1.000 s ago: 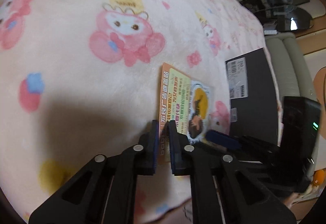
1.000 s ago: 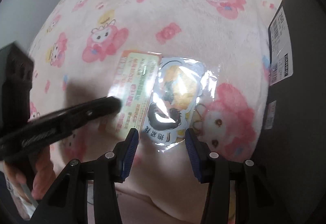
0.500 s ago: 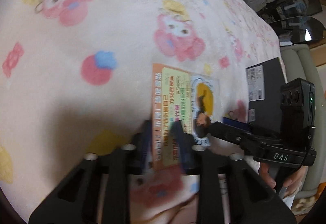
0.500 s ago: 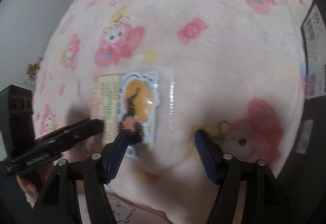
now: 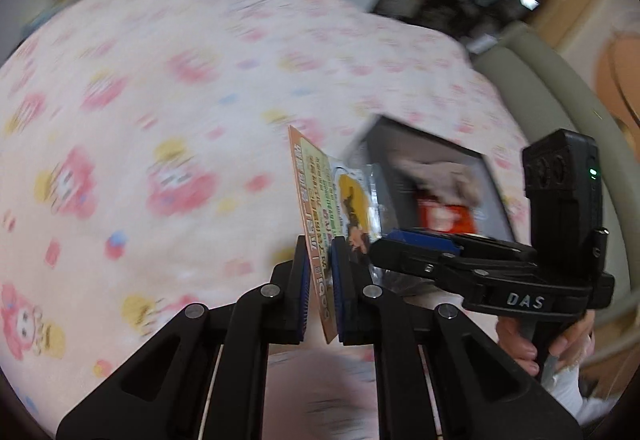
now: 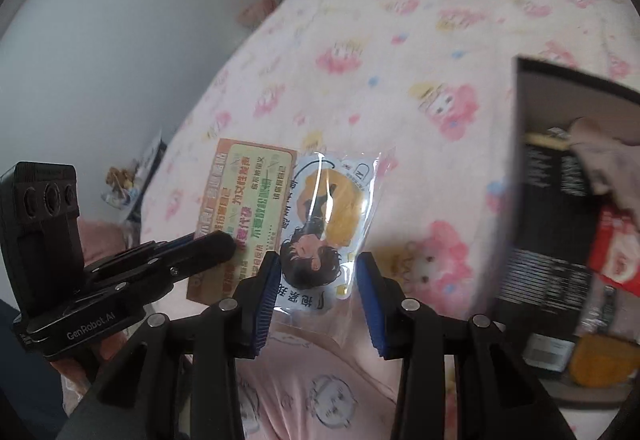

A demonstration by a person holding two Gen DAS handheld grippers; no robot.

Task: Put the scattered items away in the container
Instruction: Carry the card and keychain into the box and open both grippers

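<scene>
Pink fluffy blanket (image 6: 400, 52) with bunny pictures underneath, black open box (image 6: 560, 200) off to the right. Left gripper (image 5: 320, 280) clamped tight on the orange and green paper card (image 5: 316, 208), clear plastic sticker packet (image 6: 328, 224) hanging beside it. Right gripper (image 6: 316, 304) closing, blue pads either side of the packet, not pressing yet. Could slip and drop short of the box, only one thin edge pinched. Very blurry on the left view; hard to tell how card and packet join, or what else sits in the box.
</scene>
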